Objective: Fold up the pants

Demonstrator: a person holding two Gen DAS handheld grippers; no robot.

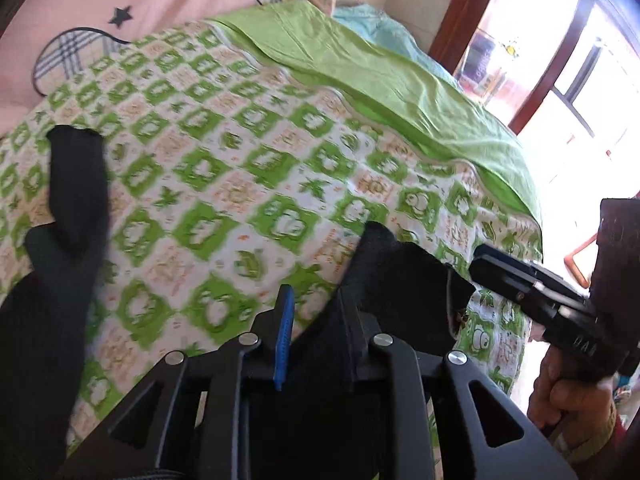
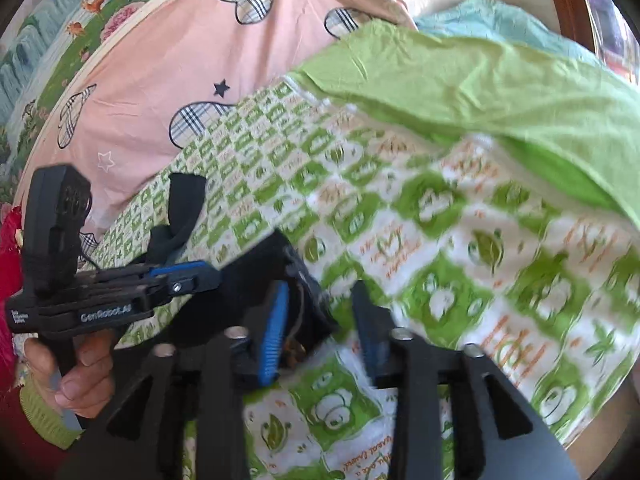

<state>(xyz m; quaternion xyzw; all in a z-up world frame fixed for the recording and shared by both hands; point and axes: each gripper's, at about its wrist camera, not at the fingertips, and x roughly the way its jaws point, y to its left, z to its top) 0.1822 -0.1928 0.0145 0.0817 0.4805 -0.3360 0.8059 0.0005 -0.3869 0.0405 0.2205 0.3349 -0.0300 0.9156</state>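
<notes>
- The black pants [image 1: 60,264] are up off the bed, held over a quilt [image 1: 224,184] printed with green and white frog squares. In the left wrist view one leg hangs down the left edge of the frame, its cuff turned up toward the upper left, and the waist end bunches at the lower centre.
- The left tool [image 1: 316,320] has that waist end: dark cloth fills the space between its blue-padded finger and its right-hand finger, so the jaws look narrowed onto the fabric, not spread.
- The right tool [image 2: 320,320] shows both blue pads with a clear gap between them. Black cloth lies against the left pad only, quilt shows through the gap, and I cannot tell whether it is pinching the edge or only touching it.
- From the right wrist view the left tool sits at lower left of the frame, a bare hand [image 2: 76,376] round its handle, with the pants leg [image 2: 182,208] sticking up behind it.
- A plain green sheet [image 1: 400,80] lies folded across the far side of the bed, a pink cover [image 2: 168,68] with plaid hearts beyond it.
- To my eye this is the early stage: the garment is being lifted by the waist to spread it, and no fold is made yet.
- The next move calls for both tools gripping the waistband, apart from each other, then laying the legs flat and together on the quilt. The dangling leg may twist under if it is lowered carelessly.
</notes>
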